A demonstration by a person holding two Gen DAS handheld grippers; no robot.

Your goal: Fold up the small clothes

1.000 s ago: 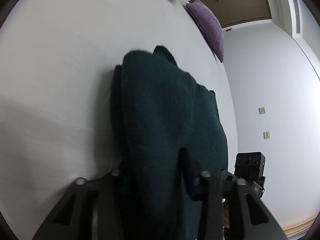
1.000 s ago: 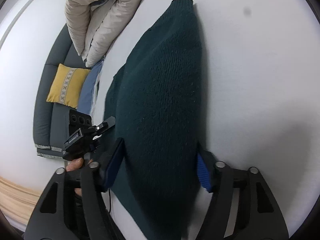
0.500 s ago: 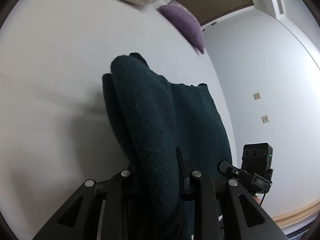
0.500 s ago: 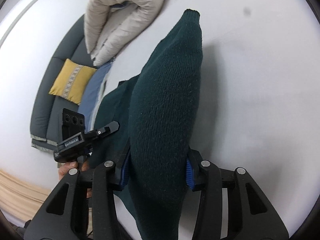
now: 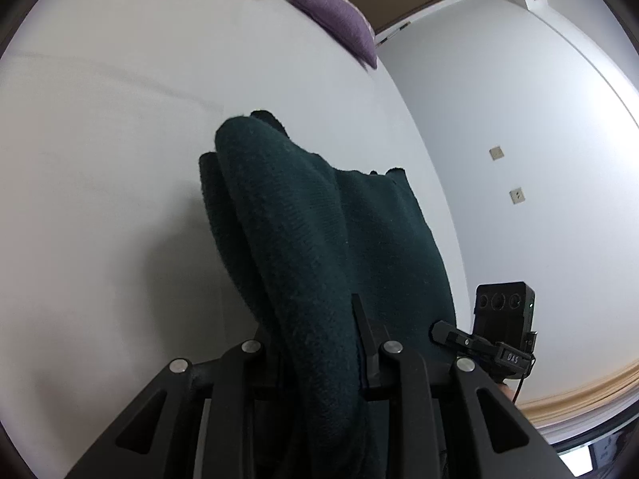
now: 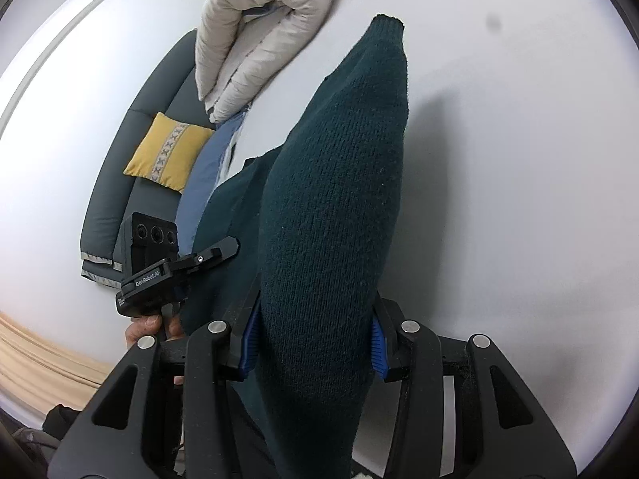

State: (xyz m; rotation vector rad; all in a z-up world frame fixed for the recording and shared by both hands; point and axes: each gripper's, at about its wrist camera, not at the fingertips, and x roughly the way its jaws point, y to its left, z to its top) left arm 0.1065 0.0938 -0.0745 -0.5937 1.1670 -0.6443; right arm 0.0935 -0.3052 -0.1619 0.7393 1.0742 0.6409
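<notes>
Fold part-done, by appearance: left tongs (image 5: 319,343) and right tongs (image 6: 315,343) each closed on a bunched edge of the dark green sweater (image 6: 339,199), which trails toward 12 o'clock across the white bed (image 5: 100,159), not yet laid flat.

Sweater (image 6: 335,215) on the bed (image 6: 519,159), between both hand-held grippers; duvet (image 6: 263,28) beyond it, sofa (image 6: 120,167) left.
</notes>
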